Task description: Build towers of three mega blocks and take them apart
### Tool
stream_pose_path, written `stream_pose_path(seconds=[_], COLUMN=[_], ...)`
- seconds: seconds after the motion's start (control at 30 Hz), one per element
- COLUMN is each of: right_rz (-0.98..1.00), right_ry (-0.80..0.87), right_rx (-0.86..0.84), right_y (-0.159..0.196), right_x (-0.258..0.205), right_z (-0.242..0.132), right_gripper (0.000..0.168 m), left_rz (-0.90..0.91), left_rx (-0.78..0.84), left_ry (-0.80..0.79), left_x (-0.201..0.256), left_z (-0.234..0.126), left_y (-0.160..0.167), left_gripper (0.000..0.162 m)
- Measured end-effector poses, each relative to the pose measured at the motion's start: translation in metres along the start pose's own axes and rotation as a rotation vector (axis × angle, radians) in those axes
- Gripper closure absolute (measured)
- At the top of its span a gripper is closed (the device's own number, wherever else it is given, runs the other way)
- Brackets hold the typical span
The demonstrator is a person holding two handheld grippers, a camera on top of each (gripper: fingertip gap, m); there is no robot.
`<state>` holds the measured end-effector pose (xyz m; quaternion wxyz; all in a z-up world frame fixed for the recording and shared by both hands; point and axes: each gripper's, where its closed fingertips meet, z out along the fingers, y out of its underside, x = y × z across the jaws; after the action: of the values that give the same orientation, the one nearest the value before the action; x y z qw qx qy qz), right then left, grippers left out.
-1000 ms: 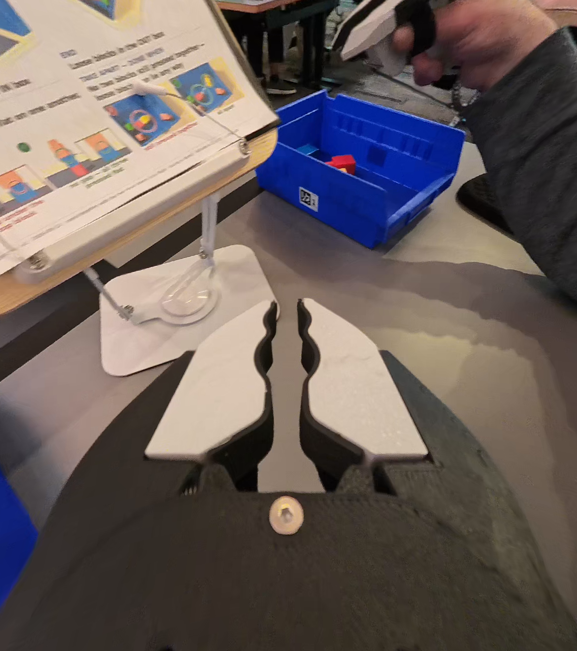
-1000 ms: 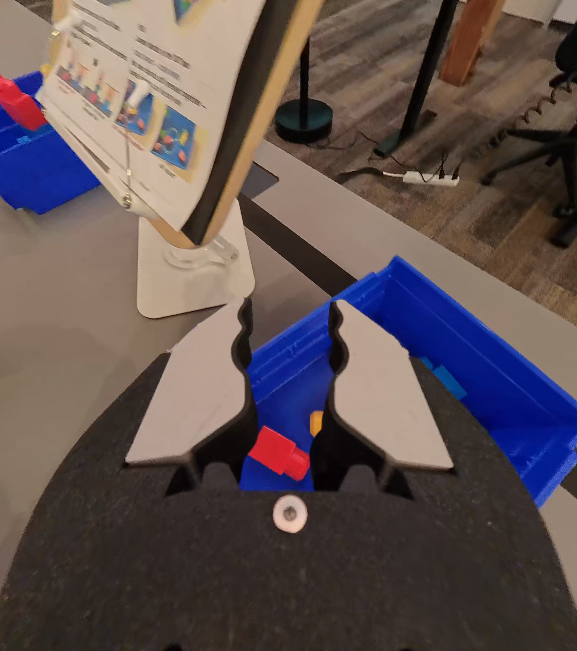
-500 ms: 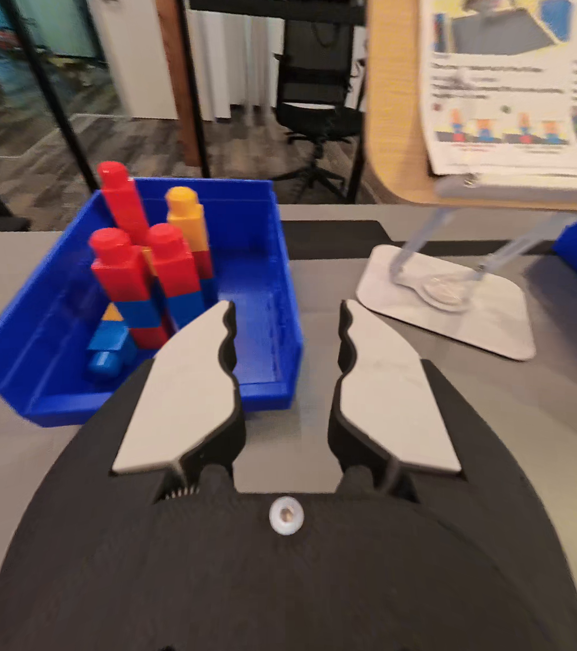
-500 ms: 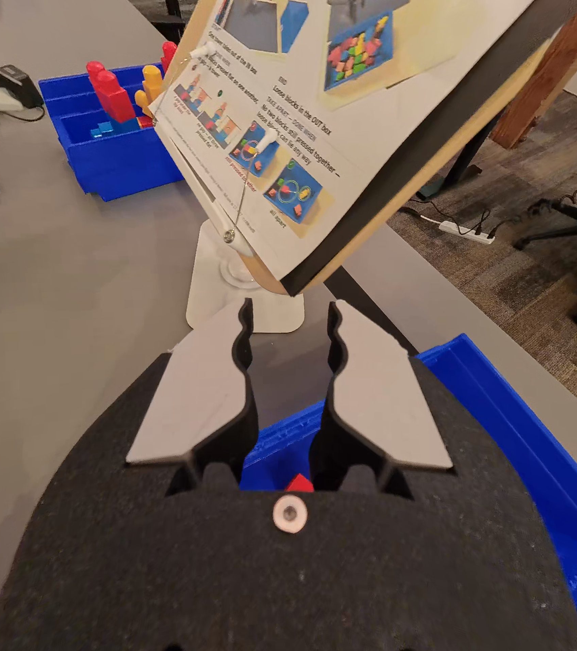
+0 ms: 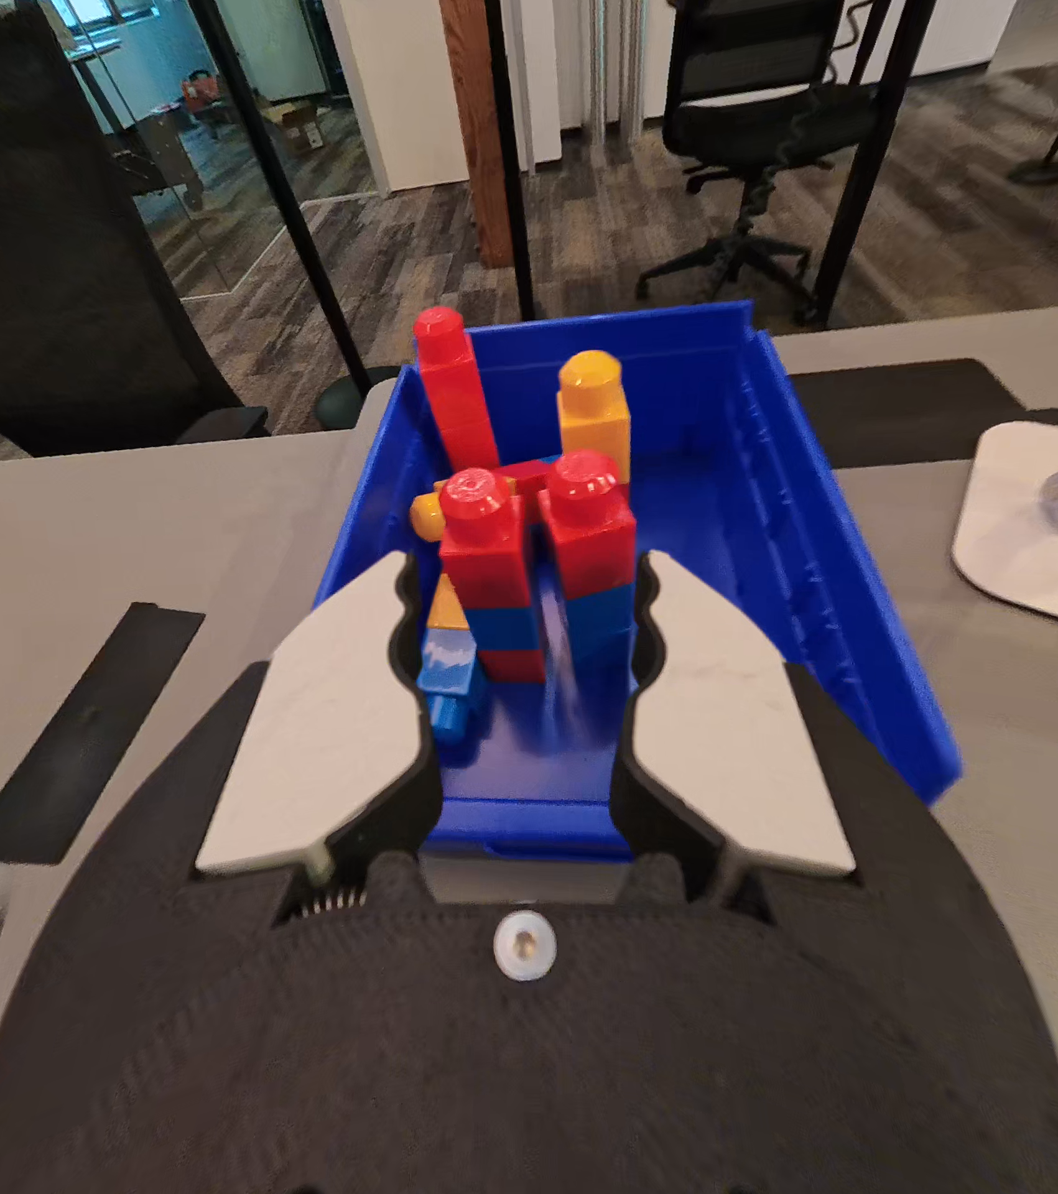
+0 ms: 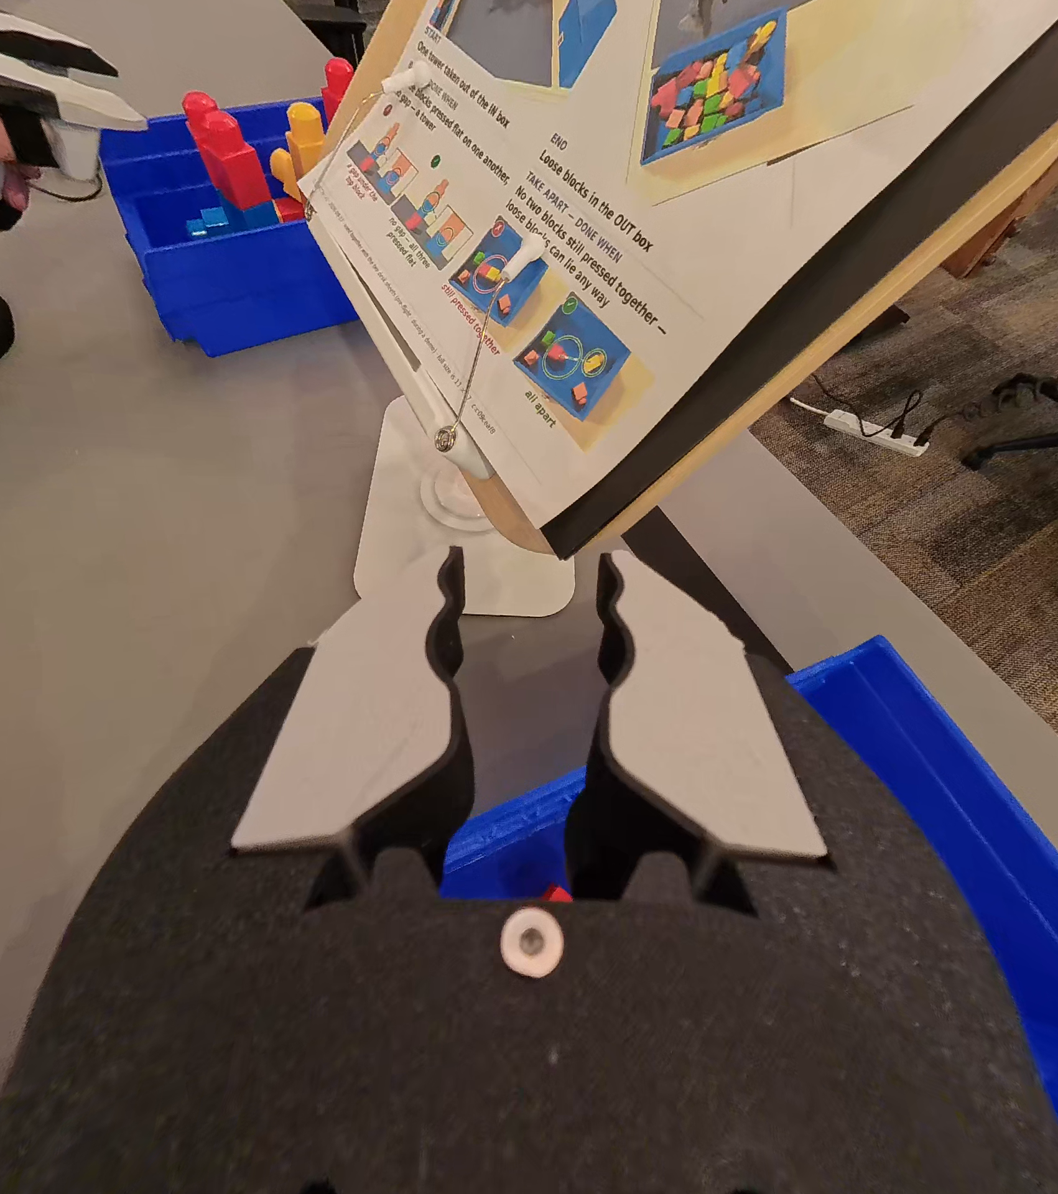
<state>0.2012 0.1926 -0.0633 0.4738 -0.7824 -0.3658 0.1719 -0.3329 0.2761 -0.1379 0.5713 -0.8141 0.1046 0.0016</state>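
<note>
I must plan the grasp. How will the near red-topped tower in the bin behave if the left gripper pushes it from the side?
The near tower looks tall and narrow, so it would probably tip. Its neighbours stand close and may catch it. The left gripper is open around both.

Bright even indoor light, soft shadows, slight motion blur, wide-angle edge bending

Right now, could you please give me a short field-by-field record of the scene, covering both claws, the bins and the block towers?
left claw: open, poised over the near end of the tower bin, holding nothing
right claw: open, empty, above the table
tower bin: blue, holds several stacked towers
front towers: two, red tops over blue
rear towers: one red, one orange-topped
second bin: blue, under the right claw, a red block showing
instruction board: tilted on a white stand
</note>
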Motion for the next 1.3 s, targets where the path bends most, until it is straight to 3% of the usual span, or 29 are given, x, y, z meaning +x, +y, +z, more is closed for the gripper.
stream_pose_path(seconds=[0.6, 0.83, 1.3], right_rz=[-0.009, -0.002, -0.012], right_ry=[-0.02, -0.027, -0.036], right_rx=[-0.018, -0.024, -0.01], right_y=[0.003, 0.006, 0.002], right_x=[-0.002, -0.001, -0.006], right_z=[0.009, 0.012, 0.011], right_gripper=[0.13, 0.13, 0.13], left_rz=[0.055, 0.068, 0.076], left_rx=[-0.055, -0.064, -0.021], left_ry=[0.034, 0.046, 0.071], left_x=[-0.016, -0.019, -0.019], left_z=[0.058, 0.061, 0.046], left_y=[0.005, 0.005, -0.01], left_gripper=[0.118, 0.132, 0.133])
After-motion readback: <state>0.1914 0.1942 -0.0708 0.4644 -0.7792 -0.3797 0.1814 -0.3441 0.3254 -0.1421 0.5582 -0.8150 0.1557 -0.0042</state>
